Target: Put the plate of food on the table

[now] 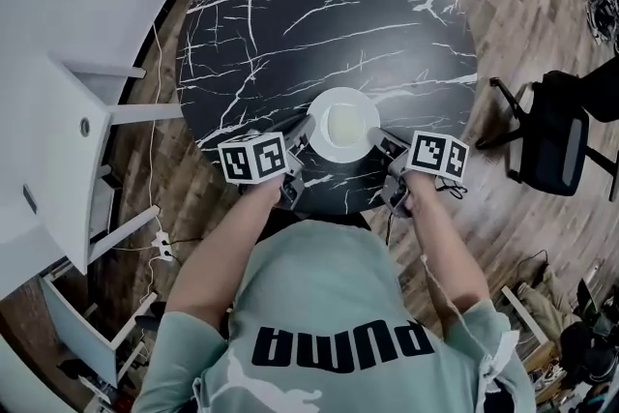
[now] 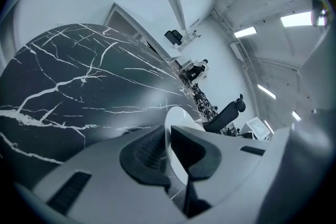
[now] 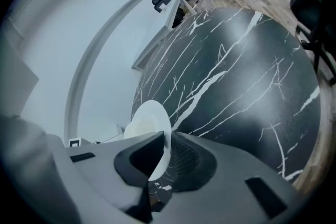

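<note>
A white round plate point(image 1: 342, 124) with pale food on it is at the near edge of the round black marble table point(image 1: 290, 24); whether it rests on the top I cannot tell. My left gripper point(image 1: 302, 136) is shut on the plate's left rim, which shows as a thin white edge point(image 2: 176, 119) between the dark pads. On the opposite side, my right gripper point(image 1: 383, 142) is shut on the right rim; the plate point(image 3: 148, 123) stands out beyond the jaws there. Both marker cubes sit just behind the plate.
A black office chair point(image 1: 551, 135) stands to the right of the table on the wooden floor point(image 1: 522, 5). White furniture point(image 1: 68, 63) fills the left side. Cables and a power strip point(image 1: 162, 249) lie on the floor at the near left.
</note>
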A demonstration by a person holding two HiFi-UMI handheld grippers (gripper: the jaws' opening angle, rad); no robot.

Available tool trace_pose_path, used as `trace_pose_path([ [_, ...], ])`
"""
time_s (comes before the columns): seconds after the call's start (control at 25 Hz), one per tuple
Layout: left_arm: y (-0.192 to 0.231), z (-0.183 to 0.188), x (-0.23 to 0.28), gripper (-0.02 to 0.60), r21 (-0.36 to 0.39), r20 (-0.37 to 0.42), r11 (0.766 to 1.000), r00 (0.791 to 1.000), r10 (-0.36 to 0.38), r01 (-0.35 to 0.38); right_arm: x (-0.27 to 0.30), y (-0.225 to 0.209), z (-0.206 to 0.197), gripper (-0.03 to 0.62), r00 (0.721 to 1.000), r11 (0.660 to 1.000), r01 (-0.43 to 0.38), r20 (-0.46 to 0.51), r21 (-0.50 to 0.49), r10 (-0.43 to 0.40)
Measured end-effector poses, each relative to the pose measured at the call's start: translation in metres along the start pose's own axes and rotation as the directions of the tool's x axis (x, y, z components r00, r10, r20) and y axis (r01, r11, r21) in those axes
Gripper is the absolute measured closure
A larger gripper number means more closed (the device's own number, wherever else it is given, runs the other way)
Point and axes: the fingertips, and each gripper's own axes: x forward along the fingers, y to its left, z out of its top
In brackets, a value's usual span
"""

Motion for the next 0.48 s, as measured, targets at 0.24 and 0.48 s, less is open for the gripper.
trace_pose_path([
  [0.24, 0.022, -0.002, 0.039, 0.537, 0.064, -0.044, 0.996, 0.997, 0.064, -0.061, 0.017, -0.029, 0.011, 0.551, 0.999, 0.999, 0.03, 0.021, 0.019, -0.03],
  [0.48, 0.04, -0.009, 0.059, 0.529, 0.138, -0.071, 0.982, 0.988, 0.139, -0.128, 0.031, -0.047, 0.013, 0.551, 0.998, 0.998, 0.062, 0.025, -0.002, -0.062],
])
